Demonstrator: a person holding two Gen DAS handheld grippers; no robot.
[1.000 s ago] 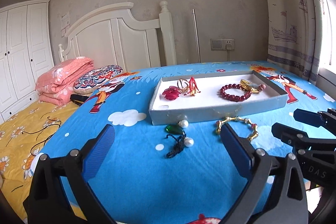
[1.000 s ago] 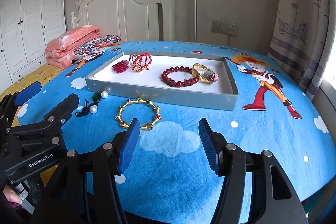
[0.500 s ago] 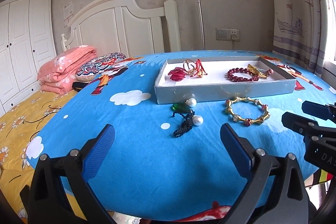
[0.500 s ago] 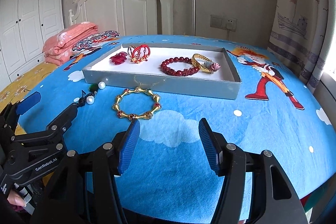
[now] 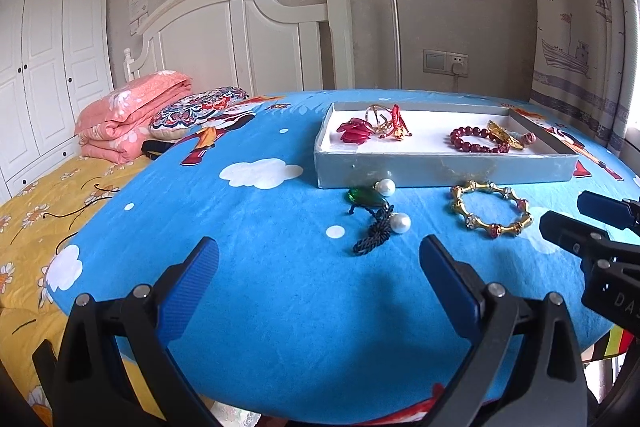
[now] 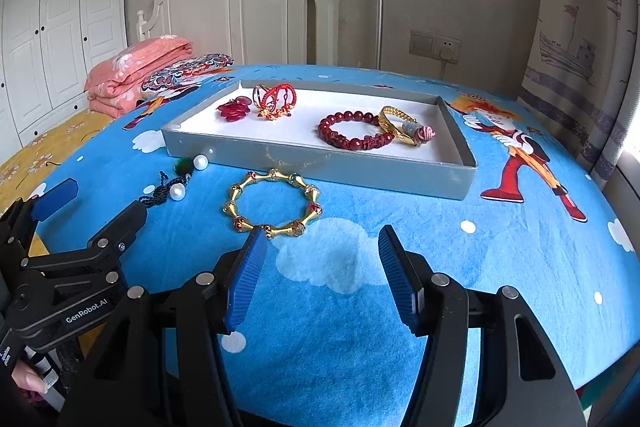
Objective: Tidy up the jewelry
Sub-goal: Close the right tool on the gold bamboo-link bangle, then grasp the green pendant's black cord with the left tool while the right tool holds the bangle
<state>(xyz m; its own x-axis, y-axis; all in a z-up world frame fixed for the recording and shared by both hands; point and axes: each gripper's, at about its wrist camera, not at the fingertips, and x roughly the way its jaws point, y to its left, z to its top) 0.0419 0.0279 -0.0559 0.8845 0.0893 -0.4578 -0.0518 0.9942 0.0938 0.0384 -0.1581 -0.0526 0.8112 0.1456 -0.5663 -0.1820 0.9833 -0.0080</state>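
A grey tray (image 5: 440, 171) (image 6: 320, 167) with a white floor stands on the blue cartoon cloth. It holds a red petal piece (image 5: 354, 131), red-and-gold bangles (image 5: 394, 119), a dark red bead bracelet (image 6: 348, 115) and a gold bangle (image 6: 390, 123). In front of the tray lie a gold segmented bracelet (image 5: 496, 228) (image 6: 276, 174) and a green pendant (image 5: 366, 197) (image 6: 184, 165) with black cord and two pearls. My left gripper (image 5: 320, 267) is open, short of the pendant. My right gripper (image 6: 322, 267) is open, its left pad just short of the gold bracelet.
The round table's near edge curves just under both grippers. Beyond it to the left are a yellow bedsheet (image 5: 36, 211), a folded pink quilt (image 5: 128, 119) and a patterned cushion (image 5: 200, 107). A curtain (image 5: 580, 27) hangs at the right. A hand (image 6: 24, 379) holds the left gripper.
My left gripper has sunk a little, so the table looks flatter and the jewelry sits higher in its view. The right gripper has hardly moved. Both stay open.
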